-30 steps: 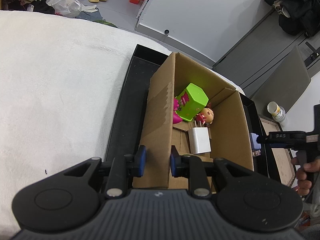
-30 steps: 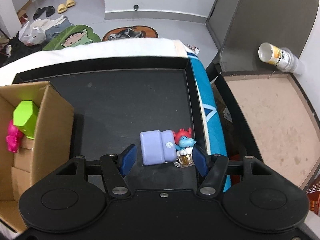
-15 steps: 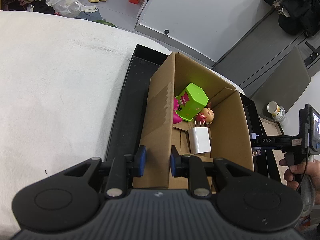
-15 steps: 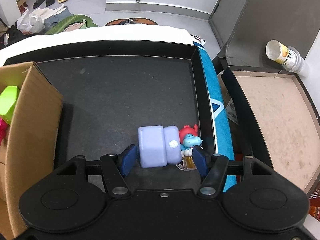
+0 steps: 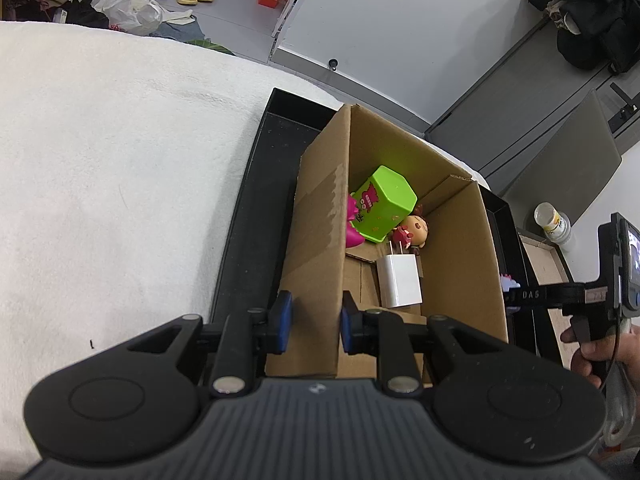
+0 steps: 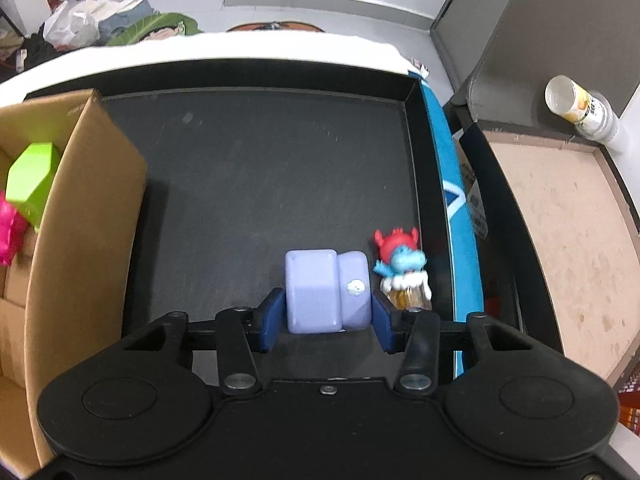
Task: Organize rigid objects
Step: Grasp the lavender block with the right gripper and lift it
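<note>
My left gripper (image 5: 314,322) is shut on the left wall of the open cardboard box (image 5: 316,240), which stands on the black tray (image 5: 248,232). Inside the box lie a green hexagonal container (image 5: 384,204), a pink toy (image 5: 352,224), a small doll (image 5: 414,230) and a white charger (image 5: 400,282). In the right wrist view, my right gripper (image 6: 328,318) points down at the tray (image 6: 260,168). Its jaws are closing, and both pads touch the sides of a lavender block (image 6: 320,288). A red-haired blue figure (image 6: 402,268) stands just outside the right finger.
A white cloth (image 5: 100,160) covers the surface left of the tray. The box's right wall (image 6: 80,220) stands left of the lavender block. Right of the tray are a blue strip (image 6: 460,220), a brown-bottomed tray (image 6: 560,240) and a lying bottle (image 6: 580,108). A hand (image 5: 600,352) holds the right gripper.
The right jaws have narrowed onto the lavender block, and the figure, earlier between the fingers, now stands outside the right one. The left gripper and the box have not moved.
</note>
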